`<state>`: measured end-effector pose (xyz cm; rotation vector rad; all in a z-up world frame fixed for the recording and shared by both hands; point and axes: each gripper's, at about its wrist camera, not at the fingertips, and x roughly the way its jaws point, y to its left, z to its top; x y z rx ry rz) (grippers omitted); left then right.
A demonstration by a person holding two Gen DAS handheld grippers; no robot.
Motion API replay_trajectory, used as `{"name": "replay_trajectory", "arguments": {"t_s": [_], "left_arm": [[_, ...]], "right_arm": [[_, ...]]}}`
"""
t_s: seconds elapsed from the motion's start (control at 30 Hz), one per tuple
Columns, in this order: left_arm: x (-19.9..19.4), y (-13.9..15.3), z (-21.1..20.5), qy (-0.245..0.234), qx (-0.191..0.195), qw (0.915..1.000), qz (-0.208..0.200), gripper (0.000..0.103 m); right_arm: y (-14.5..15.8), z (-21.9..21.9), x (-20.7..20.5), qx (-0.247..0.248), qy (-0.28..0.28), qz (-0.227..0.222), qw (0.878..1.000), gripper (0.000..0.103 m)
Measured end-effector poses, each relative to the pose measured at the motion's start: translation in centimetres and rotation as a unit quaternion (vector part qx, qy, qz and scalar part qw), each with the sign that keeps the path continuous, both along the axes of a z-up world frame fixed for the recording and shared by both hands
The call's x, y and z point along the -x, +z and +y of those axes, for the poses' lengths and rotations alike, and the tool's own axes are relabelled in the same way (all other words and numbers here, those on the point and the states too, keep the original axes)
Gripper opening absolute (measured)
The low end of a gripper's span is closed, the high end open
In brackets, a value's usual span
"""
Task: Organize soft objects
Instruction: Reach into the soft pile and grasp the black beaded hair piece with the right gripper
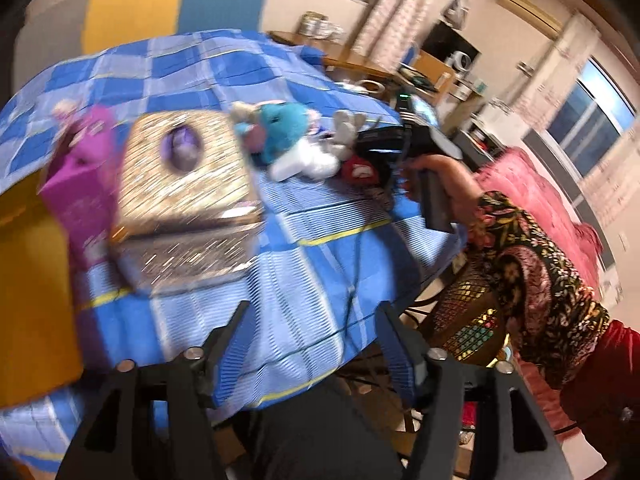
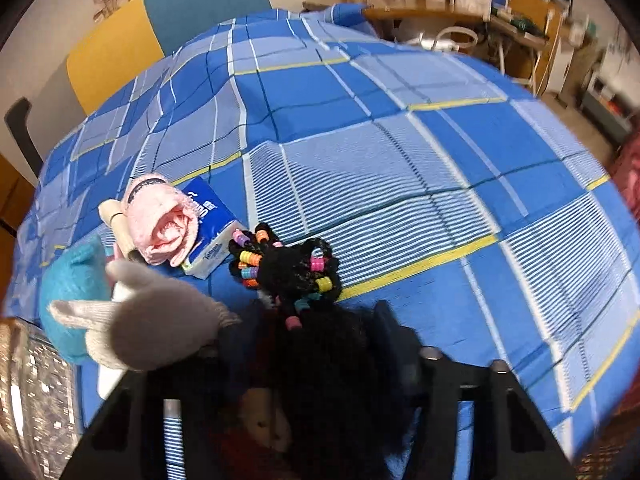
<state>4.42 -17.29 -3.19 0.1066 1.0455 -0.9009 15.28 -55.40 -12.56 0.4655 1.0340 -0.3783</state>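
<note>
Glittery box (image 1: 188, 184) motion-blurred

A black-haired doll (image 2: 316, 344) with coloured beads is seen lying beside a grey rabbit (image 2: 152, 332), a teal plush (image 2: 72, 280) and pink socks (image 2: 160, 220).

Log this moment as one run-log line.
left gripper: open, empty, above tablecloth | right gripper: shut on black-haired doll | plush toys: beside glitter box | phase: grasping doll

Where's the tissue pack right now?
Right wrist view, left of centre on the tablecloth: the tissue pack lies between the pink plush and the black beaded doll.
</note>
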Motion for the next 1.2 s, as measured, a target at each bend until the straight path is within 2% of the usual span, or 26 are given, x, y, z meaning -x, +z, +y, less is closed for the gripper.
{"name": "replay_trajectory", "arguments": {"t_s": [0.03, 0.1, 0.17, 0.23, 0.33, 0.47, 0.5, 0.67, 0.77, 0.83, 0.87, 0.93, 1.0, 1.07, 1.1, 1.2], "left_arm": [[-0.1, 0.0, -0.7, -0.006, -0.001, 1.0000, -0.001, 0.070], [-0.6, 0.0, -2.4, -0.016, -0.008, 0.9998, -0.006, 0.070], [-1.2, 0.0, -4.4, -0.025, -0.014, 0.9995, -0.016, 0.070], [-1.5, 0.2, -5.9, -0.030, -0.022, 0.9989, -0.027, 0.070], [-2.1, 0.2, -8.6, -0.040, -0.030, 0.9977, -0.045, 0.070], [-3.9, -0.5, -12.7, -0.046, -0.044, 0.9960, -0.063, 0.070], [-4.7, -0.9, -13.7, -0.046, -0.047, 0.9960, -0.060, 0.070], [-7.9, -2.6, -17.8, -0.035, -0.059, 0.9968, -0.041, 0.070], [-9.4, -3.0, -20.4, -0.036, -0.066, 0.9957, -0.055, 0.070], [-10.3, -3.4, -21.9, -0.038, -0.072, 0.9946, -0.063, 0.070], [-10.7, -3.7, -22.5, -0.041, -0.079, 0.9940, -0.064, 0.070], [-11.3, -4.3, -23.0, -0.036, -0.095, 0.9929, -0.062, 0.070], [-11.5, -4.5, -23.1, -0.037, -0.089, 0.9939, -0.055, 0.070], [-11.8, -4.7, -23.4, -0.035, -0.093, 0.9932, -0.059, 0.070], [-11.9, -4.8, -23.5, -0.034, -0.094, 0.9931, -0.062, 0.070], [-12.9, -5.0, -23.9, -0.020, -0.091, 0.9939, -0.060, 0.070]], "right_arm": [[-0.2, -0.2, 0.0, -0.009, -0.002, 0.003, 1.000, 0.034], [-0.4, -0.4, 0.2, -0.029, -0.001, 0.001, 1.000, 0.026], [0.1, -0.7, 0.6, -0.044, -0.005, -0.016, 0.999, 0.021], [0.9, -0.9, 1.1, -0.046, -0.009, -0.036, 0.998, 0.012], [2.0, -1.2, 2.1, -0.042, -0.020, -0.059, 0.997, 0.010], [2.5, -2.0, 3.1, -0.042, -0.047, -0.063, 0.996, 0.006], [2.6, -2.4, 3.4, -0.042, -0.056, -0.063, 0.996, 0.004], [2.4, -3.4, 4.1, -0.048, -0.077, -0.058, 0.994, 0.004], [2.2, -2.6, 3.1, -0.068, -0.041, -0.065, 0.995, 0.010], [1.7, -1.9, 2.2, -0.061, -0.025, -0.050, 0.997, 0.048], [1.3, -1.7, 1.8, -0.049, -0.024, -0.037, 0.998, 0.052], [0.1, -1.8, 0.8, -0.047, -0.018, -0.006, 0.999, 0.052], [-1.1, -2.1, 0.3, -0.060, -0.022, 0.019, 0.998, 0.052], [-1.2, -2.3, 0.0, -0.056, -0.022, 0.019, 0.998, 0.045], [-1.1, -2.2, -0.1, -0.054, -0.017, 0.018, 0.998, 0.019], [-0.8, -2.6, 0.6, -0.064, -0.034, 0.012, 0.997, 0.016]]}}
